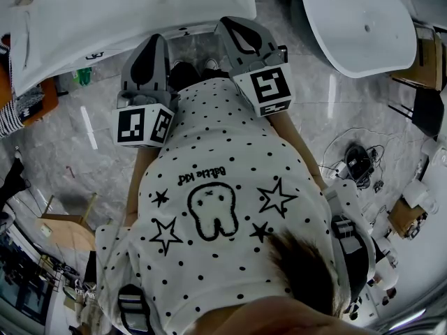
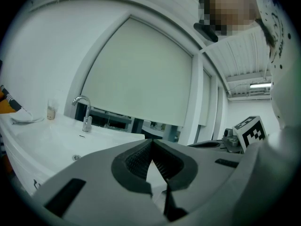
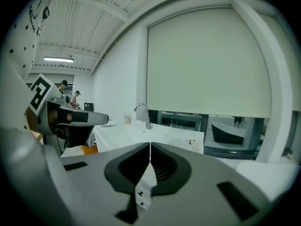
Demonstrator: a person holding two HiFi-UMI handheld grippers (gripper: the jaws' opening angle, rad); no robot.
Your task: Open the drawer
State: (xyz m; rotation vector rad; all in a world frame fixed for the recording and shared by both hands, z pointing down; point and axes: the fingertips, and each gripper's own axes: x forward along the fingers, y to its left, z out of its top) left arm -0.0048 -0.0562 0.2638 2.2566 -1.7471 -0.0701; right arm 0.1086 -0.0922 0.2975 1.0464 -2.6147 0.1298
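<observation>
One broad pale blind [image 2: 141, 74] fills the wall straight ahead of both grippers, rising above their tips. Below it the white worktop [image 2: 42, 140] runs out ahead and to the left of the left gripper [image 2: 151, 141]. Behind both tools is the person's spotted shirt [image 1: 223, 257], with the grippers held in close to the chest.

Left gripper: jaws fully together, tips meeting, nothing between them. The right gripper [image 3: 150, 145] sits just beside it on its right, pads pressed to each other and also empty. Both sets of tips are near the worktop's front edge; whether they touch it I cannot tell.

Each gripper carries a marker cube [image 1: 143, 125] at its back end. Ahead-left of the left gripper a curved tap [image 2: 84, 111] stands on the worktop, with a small cup [image 2: 51, 111] just left of it. I cannot pick out the drawer in any view.
</observation>
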